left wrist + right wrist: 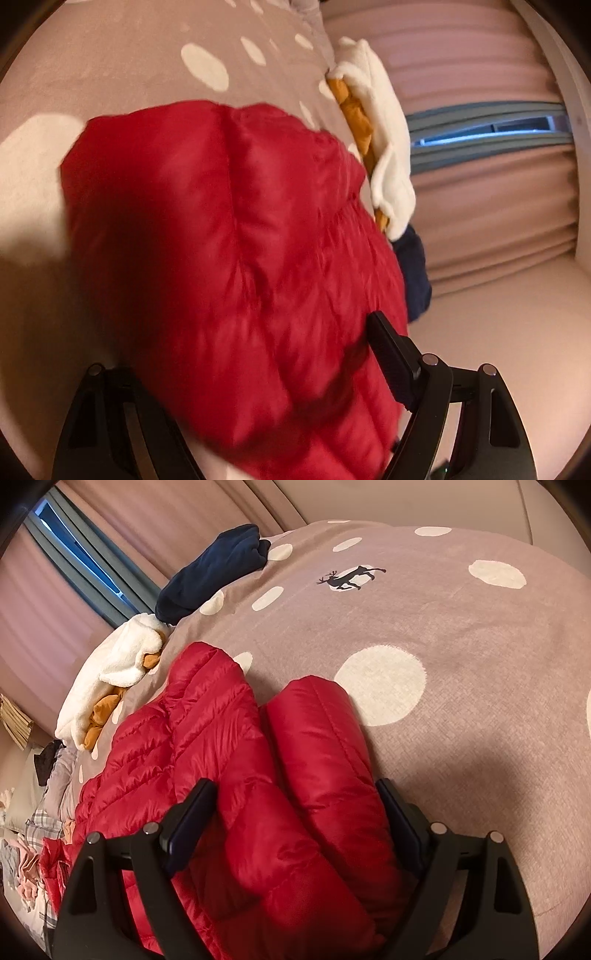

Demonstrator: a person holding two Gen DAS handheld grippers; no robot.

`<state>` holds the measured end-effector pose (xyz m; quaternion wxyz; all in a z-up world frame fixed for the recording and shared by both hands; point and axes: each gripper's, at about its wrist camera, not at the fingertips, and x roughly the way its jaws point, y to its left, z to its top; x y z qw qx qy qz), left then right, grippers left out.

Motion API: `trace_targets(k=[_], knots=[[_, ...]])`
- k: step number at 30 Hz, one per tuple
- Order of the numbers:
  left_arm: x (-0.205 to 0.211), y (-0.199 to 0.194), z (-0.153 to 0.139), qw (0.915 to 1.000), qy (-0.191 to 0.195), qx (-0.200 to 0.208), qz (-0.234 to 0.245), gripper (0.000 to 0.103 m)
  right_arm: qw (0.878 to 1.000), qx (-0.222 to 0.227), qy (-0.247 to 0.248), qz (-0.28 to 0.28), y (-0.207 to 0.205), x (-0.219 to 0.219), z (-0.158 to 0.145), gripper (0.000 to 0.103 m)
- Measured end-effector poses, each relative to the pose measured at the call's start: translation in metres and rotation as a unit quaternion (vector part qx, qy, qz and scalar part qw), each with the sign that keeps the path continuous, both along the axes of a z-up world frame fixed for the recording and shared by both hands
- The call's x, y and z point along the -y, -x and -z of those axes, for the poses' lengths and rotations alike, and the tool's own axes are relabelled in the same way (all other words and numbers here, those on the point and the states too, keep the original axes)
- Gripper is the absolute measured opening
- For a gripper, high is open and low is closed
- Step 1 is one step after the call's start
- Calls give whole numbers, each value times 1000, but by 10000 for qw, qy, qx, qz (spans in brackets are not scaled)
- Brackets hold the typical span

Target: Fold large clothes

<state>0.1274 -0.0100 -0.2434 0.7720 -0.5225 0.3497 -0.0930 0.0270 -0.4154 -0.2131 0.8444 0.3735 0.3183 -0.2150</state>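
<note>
Showing left wrist view: red puffer jacket [229,258] on spotted bedspread [110,62], bulging between spread fingers [391,354] of left gripper [258,362]; grip unclear. Right wrist view: right gripper [295,805] wide, straddling jacket folds; grip unclear; deer motif [351,576], no legible writing.

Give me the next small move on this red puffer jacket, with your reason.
Probably close the right gripper on the thick red jacket fold bulging between its wide-set fingers. The pads seem only to flank the bundle on the spotted bedspread, and the left gripper looks open around its own portion.
</note>
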Motion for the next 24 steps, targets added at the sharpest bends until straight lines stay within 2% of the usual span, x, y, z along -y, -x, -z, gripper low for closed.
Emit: trace_targets(k=[3, 6, 11, 16, 19, 22, 24], knots=[[-4, -11, 2, 9998, 32, -25, -210, 81, 10000, 4, -10, -21, 0, 1, 1, 88], [-6, -17, 2, 9993, -125, -6, -340, 79, 10000, 8, -28, -9, -1, 1, 2, 88], [-5, -26, 3, 9972, -434, -145, -584, 66, 10000, 17, 17, 35, -6, -5, 3, 88], [-12, -22, -4, 9942, -715, -175, -788, 55, 9997, -60, 190, -163, -23, -15, 3, 88], [-24, -18, -10, 9905, -882, -208, -1037, 52, 9990, -18, 136, -425, -38, -24, 4, 87], [-42, -19, -22, 9817, -1289, -255, -1380, 51, 9943, 127, -99, -1053, -59, -35, 5, 85], [-54, -19, -24, 9783, -1350, -226, -1554, 51, 9903, 147, -41, -1378, -71, -51, 5, 83]])
